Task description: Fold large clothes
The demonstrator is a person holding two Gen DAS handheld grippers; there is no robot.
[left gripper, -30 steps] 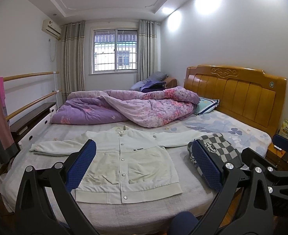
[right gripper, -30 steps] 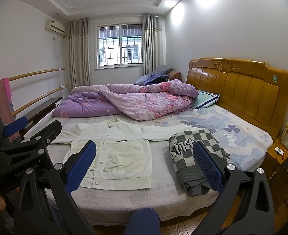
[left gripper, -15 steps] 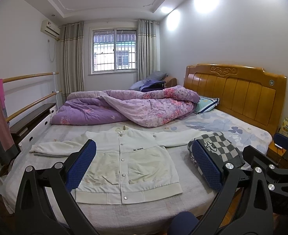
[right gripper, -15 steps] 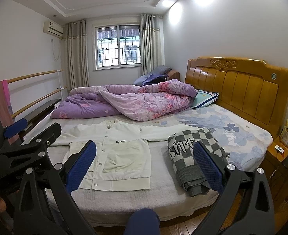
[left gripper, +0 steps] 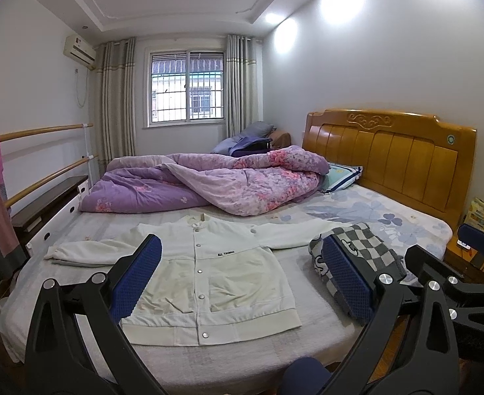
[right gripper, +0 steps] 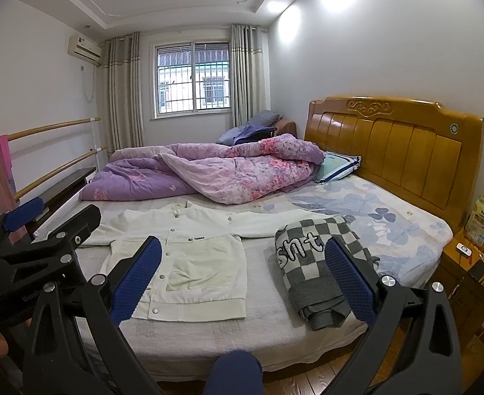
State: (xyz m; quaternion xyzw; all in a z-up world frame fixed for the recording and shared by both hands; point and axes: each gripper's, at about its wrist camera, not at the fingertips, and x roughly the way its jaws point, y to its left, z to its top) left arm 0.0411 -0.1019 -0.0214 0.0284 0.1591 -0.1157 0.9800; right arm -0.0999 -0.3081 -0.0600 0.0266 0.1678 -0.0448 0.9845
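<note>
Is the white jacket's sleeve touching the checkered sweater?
Cannot tell. In the right wrist view the jacket's sleeve runs to the sweater's edge with no visible gap, but it might end beside it or slip under it.

Bed [left gripper: 307, 355] bears jacket [left gripper: 209, 273], checkered garment [right gripper: 317, 256], quilt [left gripper: 215, 184].

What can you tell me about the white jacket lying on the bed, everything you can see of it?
The white jacket is a cream, soft-looking knit with a snap-button front, fastened shut, a low collar, ribbed hem and small dark lettering on the chest. It lies flat and face up on the bed, hem toward the camera, both sleeves spread out sideways. The left sleeve end looks slightly bunched; the right sleeve reaches toward the folded checkered garment, though contact is unclear. The fabric shows faint yellowish patches and light creases. Neither gripper touches it.
</note>
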